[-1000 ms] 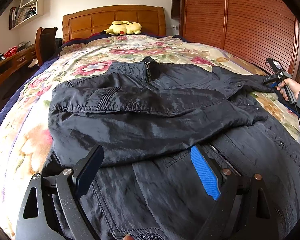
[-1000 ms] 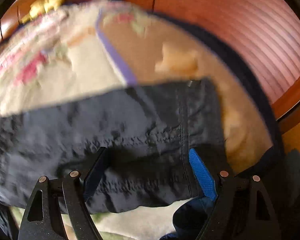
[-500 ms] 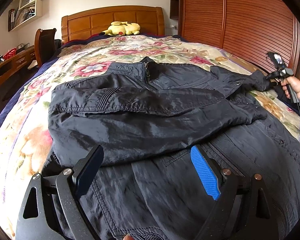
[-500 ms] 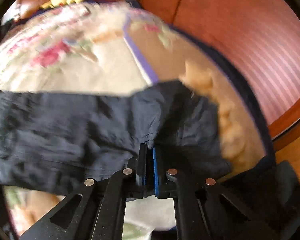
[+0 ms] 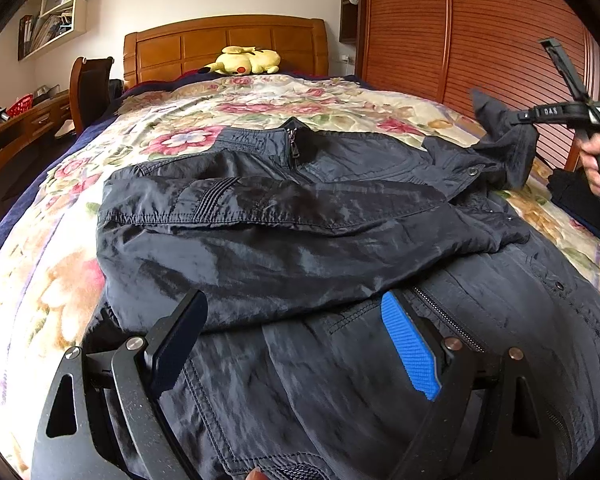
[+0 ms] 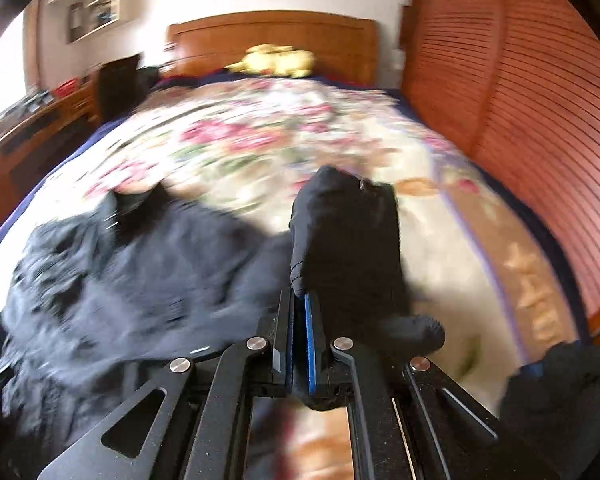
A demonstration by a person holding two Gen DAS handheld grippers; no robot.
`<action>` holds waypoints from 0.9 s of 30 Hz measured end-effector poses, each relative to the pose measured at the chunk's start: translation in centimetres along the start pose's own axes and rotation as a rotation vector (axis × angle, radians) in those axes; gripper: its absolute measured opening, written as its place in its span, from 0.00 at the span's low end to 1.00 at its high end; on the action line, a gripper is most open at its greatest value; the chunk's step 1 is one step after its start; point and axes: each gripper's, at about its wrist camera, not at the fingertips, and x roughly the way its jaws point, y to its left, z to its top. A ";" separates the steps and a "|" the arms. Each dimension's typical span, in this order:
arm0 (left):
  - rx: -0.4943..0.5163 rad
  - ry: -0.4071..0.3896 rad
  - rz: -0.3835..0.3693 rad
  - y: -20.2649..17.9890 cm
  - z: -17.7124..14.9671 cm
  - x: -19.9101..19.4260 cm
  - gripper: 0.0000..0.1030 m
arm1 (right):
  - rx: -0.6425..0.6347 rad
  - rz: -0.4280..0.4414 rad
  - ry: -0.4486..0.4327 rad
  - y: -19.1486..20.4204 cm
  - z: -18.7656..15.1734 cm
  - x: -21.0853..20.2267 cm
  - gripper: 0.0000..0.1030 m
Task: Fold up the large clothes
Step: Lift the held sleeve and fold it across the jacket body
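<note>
A large dark blue-black jacket (image 5: 300,240) lies front up on a floral bedspread (image 5: 40,272), its left sleeve folded across the chest. My left gripper (image 5: 296,320) hovers open over the jacket's lower front, nothing between its fingers. At the right edge of the left wrist view a hand holds my right gripper (image 5: 518,120), which lifts the cuff of the jacket's right sleeve (image 5: 508,148) off the bed. In the blurred right wrist view that gripper (image 6: 299,300) is shut on the dark sleeve cuff (image 6: 344,236), and the rest of the jacket (image 6: 120,272) trails to the left.
A wooden headboard (image 5: 224,44) with a yellow plush toy (image 5: 244,60) stands at the far end. Slatted wooden wardrobe doors (image 5: 480,40) run along the right side. A desk and chair (image 5: 88,88) stand to the left. A dark cloth heap (image 6: 560,392) lies at the bed's right edge.
My right gripper closed on the sleeve cuff, then rose and swung so the whole bed came into its view, lifting the cuff. The left gripper stayed still.
</note>
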 end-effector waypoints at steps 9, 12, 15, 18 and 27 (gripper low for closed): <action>0.053 -0.021 0.017 -0.9 0.1 -0.5 0.87 | -0.048 0.130 -0.018 4.4 -3.1 0.9 0.04; 0.020 -0.013 0.007 -0.6 0.8 -1.0 0.87 | 0.082 0.210 -0.024 4.3 -2.6 2.9 0.04; -0.025 -0.063 0.007 0.3 1.4 -2.8 0.87 | 0.014 0.244 -0.069 6.7 -2.4 3.0 0.04; 0.006 -0.070 0.037 0.7 1.5 -3.8 0.87 | -0.033 0.237 -0.062 7.8 -1.6 2.7 0.04; -0.005 -0.122 0.045 3.5 1.4 -8.3 0.87 | -0.115 0.371 -0.101 13.6 -1.5 -0.4 0.04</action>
